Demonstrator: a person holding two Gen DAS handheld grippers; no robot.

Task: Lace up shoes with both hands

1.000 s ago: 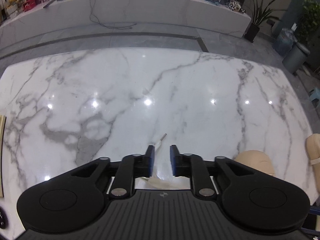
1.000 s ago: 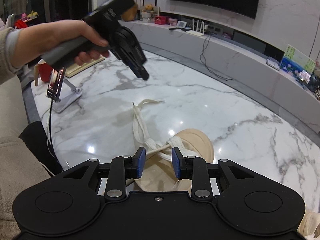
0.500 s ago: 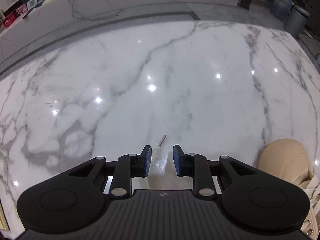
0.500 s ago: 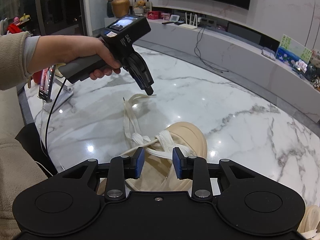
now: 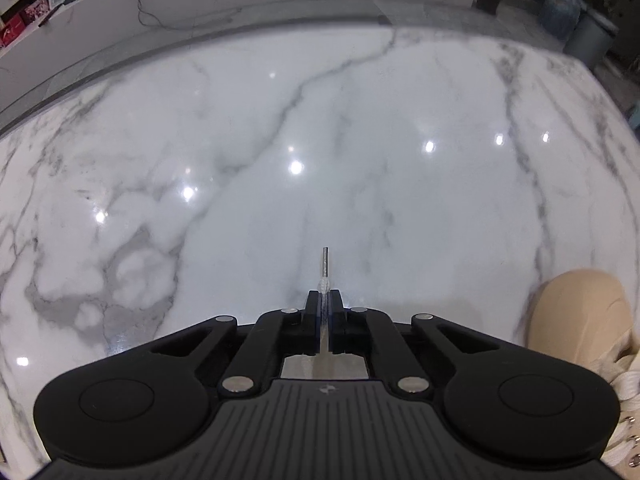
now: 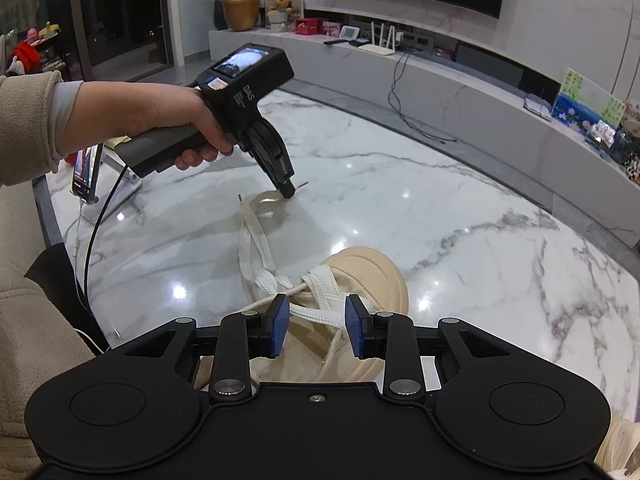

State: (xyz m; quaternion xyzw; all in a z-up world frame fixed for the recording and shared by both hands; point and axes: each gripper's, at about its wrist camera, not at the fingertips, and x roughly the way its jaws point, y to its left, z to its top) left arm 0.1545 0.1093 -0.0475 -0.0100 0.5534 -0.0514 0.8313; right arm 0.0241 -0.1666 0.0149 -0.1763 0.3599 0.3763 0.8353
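A beige shoe (image 6: 360, 268) lies on the marble table, its white flat lace (image 6: 256, 236) trailing away to the left. My left gripper (image 5: 324, 300) is shut on the lace end, whose metal tip (image 5: 325, 262) sticks out ahead of the fingers. It also shows in the right wrist view (image 6: 289, 192), held low over the table. My right gripper (image 6: 314, 322) is open, just above the shoe's laced vamp, with crossed lace (image 6: 320, 292) between its blue pads. The shoe's toe (image 5: 576, 312) shows at the right of the left wrist view.
A phone on a stand (image 6: 86, 172) with a cable stands at the table's left edge. A second beige shoe (image 6: 616, 448) peeks in at lower right. A long marble counter (image 6: 440, 80) with small items runs behind the table.
My left gripper has come down onto the lace end and shut on it; it was open before. My right gripper has stayed open over the shoe.
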